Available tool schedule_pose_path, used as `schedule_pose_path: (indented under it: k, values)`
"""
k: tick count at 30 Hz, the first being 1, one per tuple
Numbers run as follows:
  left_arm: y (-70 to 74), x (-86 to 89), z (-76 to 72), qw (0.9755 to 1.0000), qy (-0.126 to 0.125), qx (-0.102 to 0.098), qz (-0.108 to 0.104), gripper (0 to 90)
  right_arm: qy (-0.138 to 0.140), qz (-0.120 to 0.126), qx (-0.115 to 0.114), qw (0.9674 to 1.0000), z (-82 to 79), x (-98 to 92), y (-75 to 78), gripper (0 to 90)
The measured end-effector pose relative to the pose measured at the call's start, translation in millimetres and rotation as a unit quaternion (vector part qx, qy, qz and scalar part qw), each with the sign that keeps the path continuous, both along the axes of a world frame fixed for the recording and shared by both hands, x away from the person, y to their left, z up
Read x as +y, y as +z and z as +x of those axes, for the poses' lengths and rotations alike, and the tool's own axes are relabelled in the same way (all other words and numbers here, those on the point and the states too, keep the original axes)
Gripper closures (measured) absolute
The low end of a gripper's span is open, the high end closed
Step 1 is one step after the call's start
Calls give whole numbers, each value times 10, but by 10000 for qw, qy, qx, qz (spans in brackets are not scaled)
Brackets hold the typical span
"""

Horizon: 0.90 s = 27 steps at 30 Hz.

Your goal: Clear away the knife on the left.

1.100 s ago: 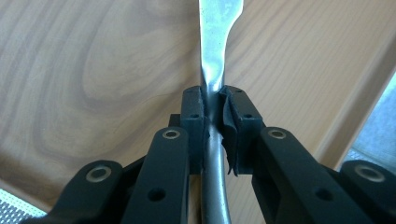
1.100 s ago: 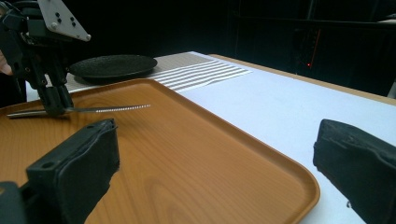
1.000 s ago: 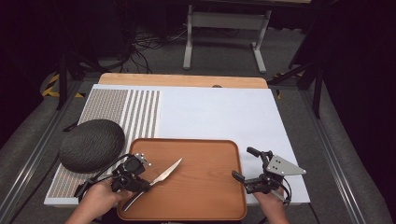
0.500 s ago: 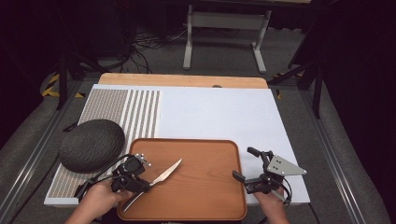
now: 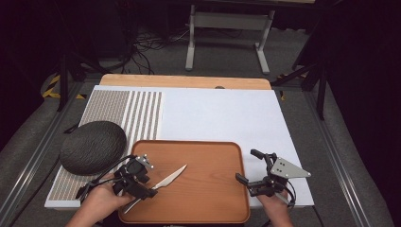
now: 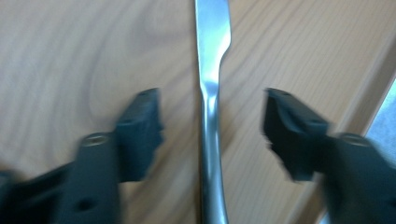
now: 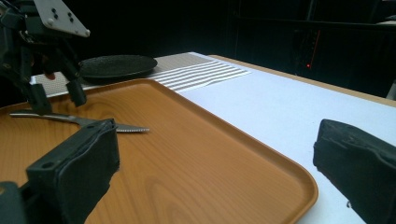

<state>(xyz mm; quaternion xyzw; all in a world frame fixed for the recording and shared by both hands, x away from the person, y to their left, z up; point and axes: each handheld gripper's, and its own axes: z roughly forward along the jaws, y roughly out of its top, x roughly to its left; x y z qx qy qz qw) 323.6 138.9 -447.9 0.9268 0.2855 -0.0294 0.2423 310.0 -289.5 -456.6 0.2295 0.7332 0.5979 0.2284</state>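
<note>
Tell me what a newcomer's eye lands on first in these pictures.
First the wooden tray at the near edge of the white table, with a table knife lying on its left part. The left gripper sits over the knife's handle, jaws open on either side of it, while the right gripper waits open at the tray's right edge. A dark textured plate lies left of the tray.

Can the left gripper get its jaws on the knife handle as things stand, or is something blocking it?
Probably yes. The left gripper stands open with a jaw on each side of the knife handle, which lies flat on the wooden tray. Nothing sits between jaws and handle; the right gripper is off at the tray's far side.
</note>
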Motion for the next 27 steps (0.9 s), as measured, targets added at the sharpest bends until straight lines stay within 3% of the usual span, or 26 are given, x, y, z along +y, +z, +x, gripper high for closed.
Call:
schedule_pose_path:
  k: [1,2,3,4,6,7,9,11,13,14,15,18,20,23,27]
  values:
    - [6,-23,-18,9998,-118,-140,-14,240,0,-2,-1,10000,0,0,0,11]
    - [6,-23,-18,9998,-118,-140,-14,244,-2,0,0,10000,1,-1,-1,11]
    - [21,-66,-54,9988,-314,-377,73,260,-7,4,7,10000,2,-1,-1,11]
    - [21,-66,-54,9988,-314,-377,73,261,-7,4,7,10000,2,-1,-1,11]
    - [36,-110,-88,9964,-419,-726,107,296,-6,1,1,10000,1,1,-1,11]
    - [52,-120,-92,9960,-456,-768,96,402,-8,-27,-4,10000,-1,1,1,11]
    - [62,-127,-95,9960,-422,-790,28,495,-8,0,0,10000,0,2,-2,11]
    - [60,-139,-107,9953,-483,-840,-28,651,-1,-3,-6,10000,4,0,-4,11]
    - [56,-150,-117,9944,-536,-913,41,795,-5,-8,-4,10000,4,-1,-4,11]
    - [45,-170,-134,9930,-604,-1006,99,795,-7,-11,-6,10000,4,0,-5,11]
    - [39,-180,-140,9923,-656,-1048,84,880,-5,-12,-3,10000,5,-1,-6,11]
    - [23,-212,-143,9920,-749,-1009,113,898,-16,-17,15,10000,6,-6,-7,11]
    - [0,-255,-167,9897,-890,-1099,232,898,-16,-1,21,10000,7,-3,-9,11]
    - [-22,-287,-174,9880,-985,-1142,319,899,-17,-10,25,10000,8,2,-9,11]
    - [-57,-318,-174,9874,-1092,-1063,418,899,-17,-9,30,10000,9,3,-8,11]
